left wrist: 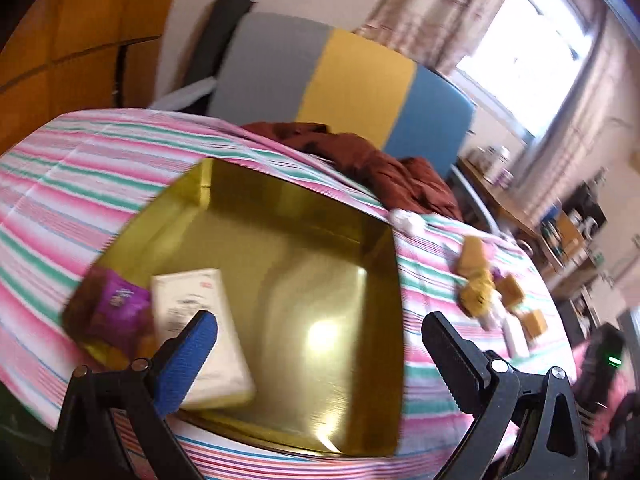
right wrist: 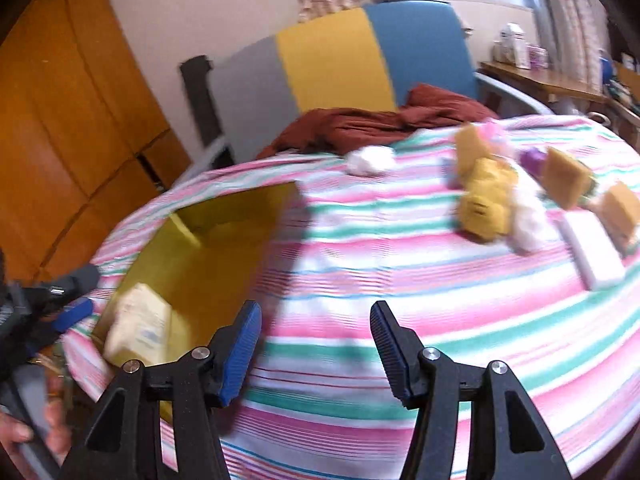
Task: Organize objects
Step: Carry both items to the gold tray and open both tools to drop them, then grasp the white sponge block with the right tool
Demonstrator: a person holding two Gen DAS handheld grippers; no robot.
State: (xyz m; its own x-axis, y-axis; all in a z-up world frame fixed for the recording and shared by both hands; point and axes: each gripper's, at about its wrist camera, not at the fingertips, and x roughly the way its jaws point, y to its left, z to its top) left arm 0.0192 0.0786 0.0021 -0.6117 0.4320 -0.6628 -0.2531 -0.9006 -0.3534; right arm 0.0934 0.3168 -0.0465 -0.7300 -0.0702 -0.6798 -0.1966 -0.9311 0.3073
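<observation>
The left tool (left wrist: 318, 344) is seen with its jaws spread wide and nothing between them, above the shiny gold square tin (left wrist: 280, 216) that fills the middle of the left wrist view. The right tool (right wrist: 316, 332) is held about half open, also empty, over the pink, green and white striped bedcover (right wrist: 360, 280).

Two things are counted inside the tin: one white flat rectangular packet (left wrist: 200, 320) at lower left and one purple wrapped packet (left wrist: 116, 300) against the left wall.

At the upper right of the right wrist view, three tan sponge-like blocks (right wrist: 564, 178), one yellow crumpled pouch (right wrist: 486, 200), one white flat bar (right wrist: 592, 252) and one white wad (right wrist: 370, 160) are scattered on the bedcover; blur leaves their details unreadable.

One crumpled maroon cloth (right wrist: 380, 124) lies behind.
</observation>
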